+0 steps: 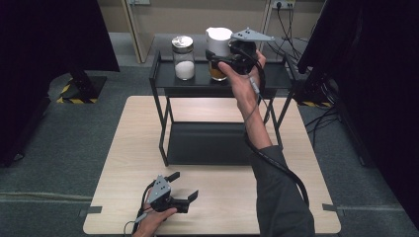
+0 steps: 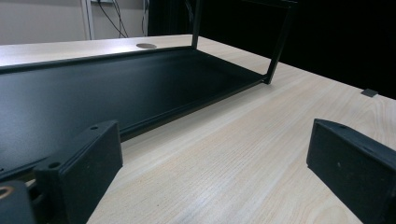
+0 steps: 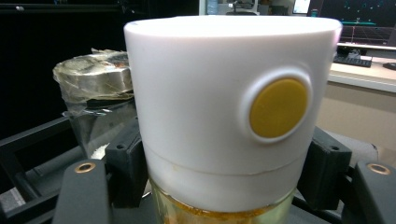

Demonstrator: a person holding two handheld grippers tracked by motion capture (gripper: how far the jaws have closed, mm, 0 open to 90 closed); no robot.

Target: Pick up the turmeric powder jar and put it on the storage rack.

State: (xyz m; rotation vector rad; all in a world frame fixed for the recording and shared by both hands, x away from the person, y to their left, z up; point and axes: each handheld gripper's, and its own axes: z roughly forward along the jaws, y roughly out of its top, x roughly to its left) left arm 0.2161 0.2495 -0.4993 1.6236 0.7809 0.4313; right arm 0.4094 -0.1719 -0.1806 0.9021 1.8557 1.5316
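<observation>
The right gripper's fingers (image 3: 125,168) are closed on the white-capped jar (image 3: 229,102) of amber contents, apparently resting on the rack's top shelf (image 1: 168,76) beside the metal-lidded jar (image 1: 184,57). Release and withdrawal are judged outstanding. The left gripper (image 1: 180,190) is held wide open, idle, over the surface (image 1: 222,212).

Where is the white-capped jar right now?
In the high view the white-capped jar is on the black rack's top shelf, right of the silver-lidded jar, gripped by the right gripper.
</observation>
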